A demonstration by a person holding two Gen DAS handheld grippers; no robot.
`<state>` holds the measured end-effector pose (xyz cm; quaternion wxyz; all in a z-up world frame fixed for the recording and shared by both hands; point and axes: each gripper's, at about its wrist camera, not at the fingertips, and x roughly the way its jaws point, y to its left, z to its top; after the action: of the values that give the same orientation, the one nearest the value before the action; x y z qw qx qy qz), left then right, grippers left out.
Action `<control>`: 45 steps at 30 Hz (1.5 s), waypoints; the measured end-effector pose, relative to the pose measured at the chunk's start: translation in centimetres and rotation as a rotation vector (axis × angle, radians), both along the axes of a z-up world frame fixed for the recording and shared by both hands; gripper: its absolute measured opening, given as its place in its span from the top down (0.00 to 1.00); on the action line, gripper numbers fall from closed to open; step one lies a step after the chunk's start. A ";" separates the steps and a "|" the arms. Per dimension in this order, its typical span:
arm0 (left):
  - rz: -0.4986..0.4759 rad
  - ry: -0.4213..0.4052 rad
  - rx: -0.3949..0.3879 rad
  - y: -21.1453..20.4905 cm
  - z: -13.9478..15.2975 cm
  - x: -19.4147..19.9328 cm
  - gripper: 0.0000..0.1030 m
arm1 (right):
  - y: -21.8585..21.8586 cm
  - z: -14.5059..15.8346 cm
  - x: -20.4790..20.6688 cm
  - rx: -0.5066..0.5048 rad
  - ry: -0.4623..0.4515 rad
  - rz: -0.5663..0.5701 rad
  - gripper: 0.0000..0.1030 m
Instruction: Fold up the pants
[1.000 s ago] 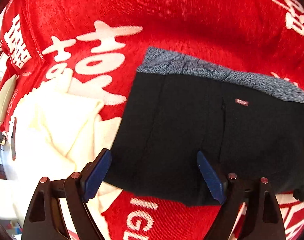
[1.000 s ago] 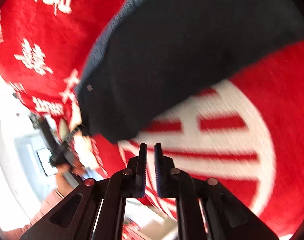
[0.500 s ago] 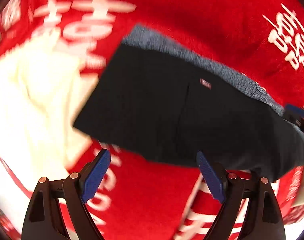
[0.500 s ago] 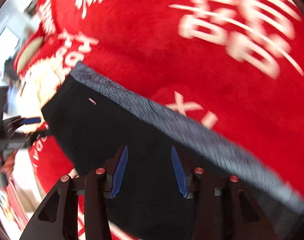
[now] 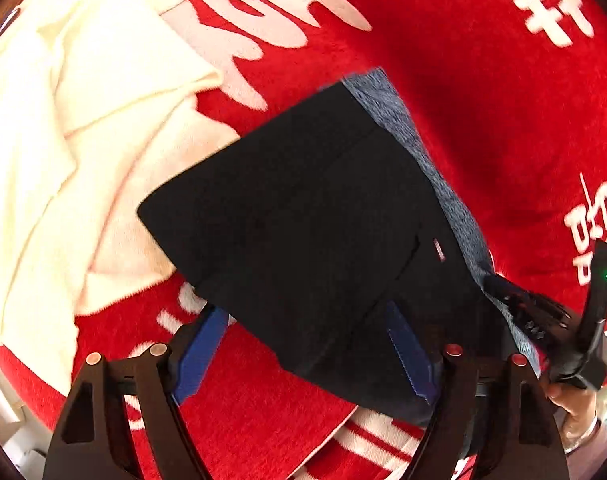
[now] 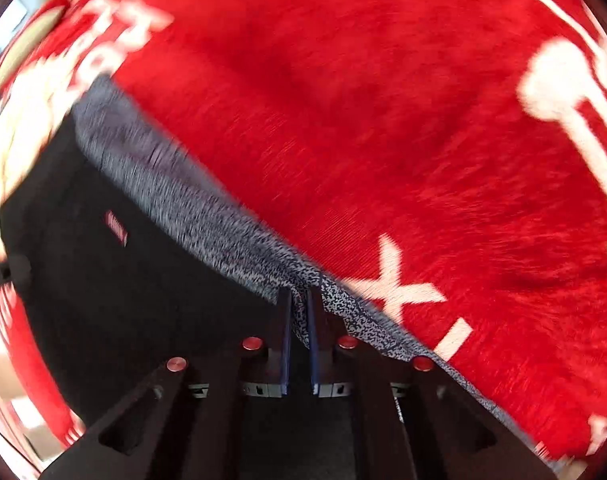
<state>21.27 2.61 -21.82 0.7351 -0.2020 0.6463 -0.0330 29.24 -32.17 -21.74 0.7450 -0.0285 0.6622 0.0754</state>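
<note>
Black pants (image 5: pixel 303 208) with a speckled grey waistband (image 5: pixel 423 152) lie flat on a red blanket (image 5: pixel 483 80). My left gripper (image 5: pixel 303 308) hovers over the pants' near edge. Its jaws are closing, and its blue pads (image 5: pixel 199 352) stand wide apart, pressing nothing. In the right wrist view my right gripper (image 6: pixel 299 300) points down at the waistband (image 6: pixel 183 196), its jaws closing, with a pinch of grey fabric between the pads. The left wrist view shows that right gripper (image 5: pixel 499 286) at the waistband's right end, held by a hand (image 5: pixel 575 404).
A cream cloth (image 5: pixel 63 140) lies crumpled on the blanket left of the pants, touching their left corner. White characters (image 6: pixel 575 100) are printed across the blanket. The blanket's edge and a pale floor (image 6: pixel 7 368) show at the lower left of the right wrist view.
My right gripper swept from the pants' hem to the waistband, opened on the way and closed on the grey fabric. The left gripper rolled and shifted a little, and its pads came slightly closer.
</note>
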 end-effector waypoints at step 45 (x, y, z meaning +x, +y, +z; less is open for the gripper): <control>-0.226 -0.109 0.401 -5.7 6.6 -2.6 0.43 | -13.7 5.2 -31.1 0.728 0.039 -0.834 0.48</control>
<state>18.66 -3.09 -15.23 0.7859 0.0238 0.6179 0.0034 -1.90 -45.91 -16.53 0.6612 0.4968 0.5621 -0.0015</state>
